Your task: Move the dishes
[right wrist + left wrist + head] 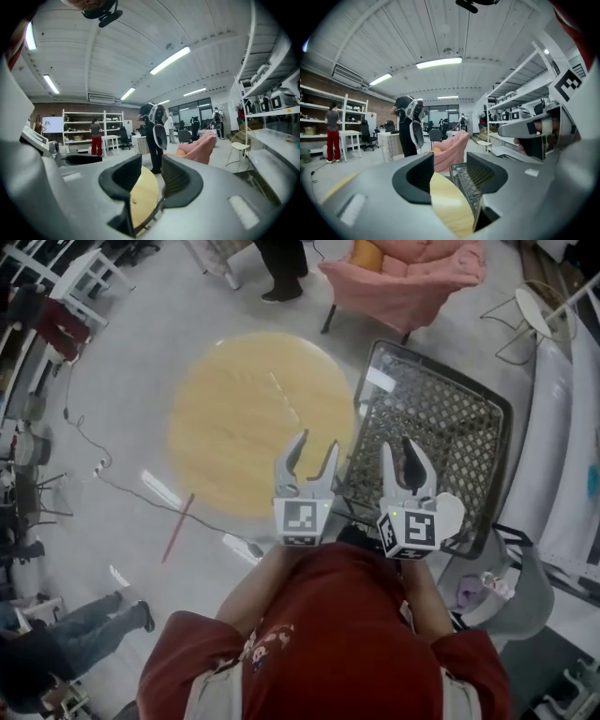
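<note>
Left gripper [316,442] and right gripper [400,448] are hovering wide open, empty, by the round desk [234,418].
No dishes are showing; finding one is looking like the next move.

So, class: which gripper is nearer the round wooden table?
Left. The left gripper shows over the round table's near right edge. The right gripper is beside it, over the dark lattice top, clear of the wood.
</note>
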`<action>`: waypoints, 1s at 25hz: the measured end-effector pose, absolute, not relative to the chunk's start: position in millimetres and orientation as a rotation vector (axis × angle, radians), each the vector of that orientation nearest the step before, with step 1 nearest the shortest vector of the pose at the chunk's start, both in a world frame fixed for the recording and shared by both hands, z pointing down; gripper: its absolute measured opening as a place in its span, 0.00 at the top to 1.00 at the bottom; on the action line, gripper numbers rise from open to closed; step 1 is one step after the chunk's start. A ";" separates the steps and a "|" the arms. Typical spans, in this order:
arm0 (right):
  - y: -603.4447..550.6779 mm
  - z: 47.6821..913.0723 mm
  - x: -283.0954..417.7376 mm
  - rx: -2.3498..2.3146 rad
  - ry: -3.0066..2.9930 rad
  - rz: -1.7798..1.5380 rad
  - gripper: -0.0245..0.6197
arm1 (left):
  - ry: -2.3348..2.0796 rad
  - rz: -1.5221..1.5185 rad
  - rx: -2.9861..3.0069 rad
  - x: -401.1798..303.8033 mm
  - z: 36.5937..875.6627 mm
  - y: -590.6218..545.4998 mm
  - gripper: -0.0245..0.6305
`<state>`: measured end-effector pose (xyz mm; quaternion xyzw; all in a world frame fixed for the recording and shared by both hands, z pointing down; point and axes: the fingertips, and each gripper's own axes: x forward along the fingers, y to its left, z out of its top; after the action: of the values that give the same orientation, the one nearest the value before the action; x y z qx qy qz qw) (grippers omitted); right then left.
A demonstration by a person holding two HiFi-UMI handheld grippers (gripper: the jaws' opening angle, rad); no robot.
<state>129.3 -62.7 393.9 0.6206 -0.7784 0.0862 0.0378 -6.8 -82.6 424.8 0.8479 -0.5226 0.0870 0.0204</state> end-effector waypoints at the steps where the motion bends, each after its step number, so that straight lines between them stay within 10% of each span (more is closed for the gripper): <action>1: -65.7 392.5 119.3 1.876 -2.409 0.258 0.78 | -1.651 0.266 2.620 -16.6 423.1 -82.5 0.62; 25: -93.0 404.7 -50.2 1.433 -2.589 0.234 0.78 | -2.034 0.193 2.426 -164.4 394.6 -61.6 0.95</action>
<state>-50.2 -93.0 404.7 0.4809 -0.8689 0.0785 0.0863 -164.4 -61.6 394.6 0.7648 -0.6412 0.0608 -0.0150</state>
